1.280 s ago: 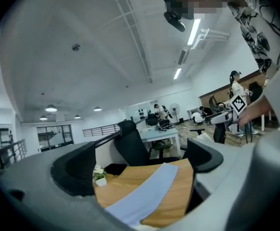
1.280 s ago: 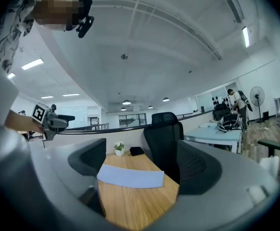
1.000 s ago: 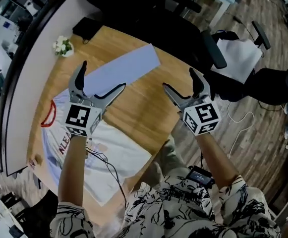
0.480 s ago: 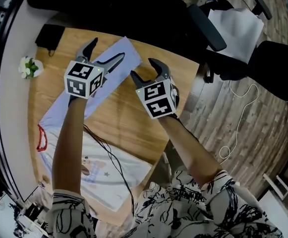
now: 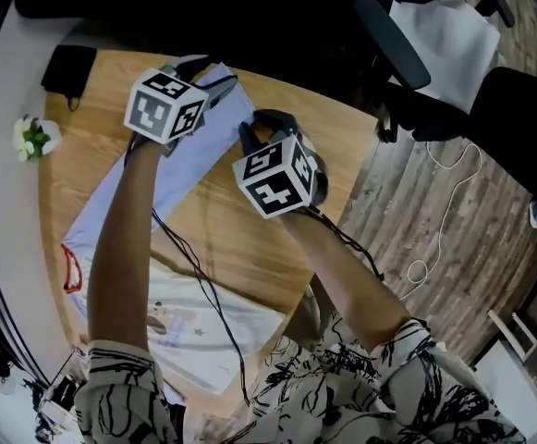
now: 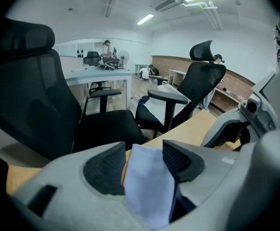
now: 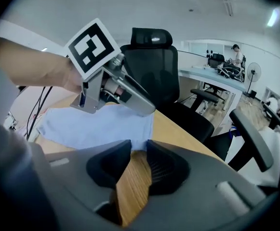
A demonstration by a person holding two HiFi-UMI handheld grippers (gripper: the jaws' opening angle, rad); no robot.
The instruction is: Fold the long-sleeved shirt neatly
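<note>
While both grippers sit at the far end of the sleeve [image 5: 171,169], neither is clamped. Left gripper [image 5: 208,72]: jaws apart, moderate gap, pale blue sleeve cloth lying between the pads [image 6: 103,170] and filling that gap; cloth end sits right at the jaw tips, wood beyond it. Right gripper [image 5: 266,126]: jaws apart by a narrow gap, only the wooden surface [image 5: 250,239] seen through it, tips just at the sleeve's near edge, nothing held. The two grippers are near each other, left one over the cloth. Long-sleeved shirt [image 5: 185,313] lies flat on the surface, white body with print and red collar near the person, sleeve stretched diagonally away toward the black office chairs [image 5: 250,26].
</note>
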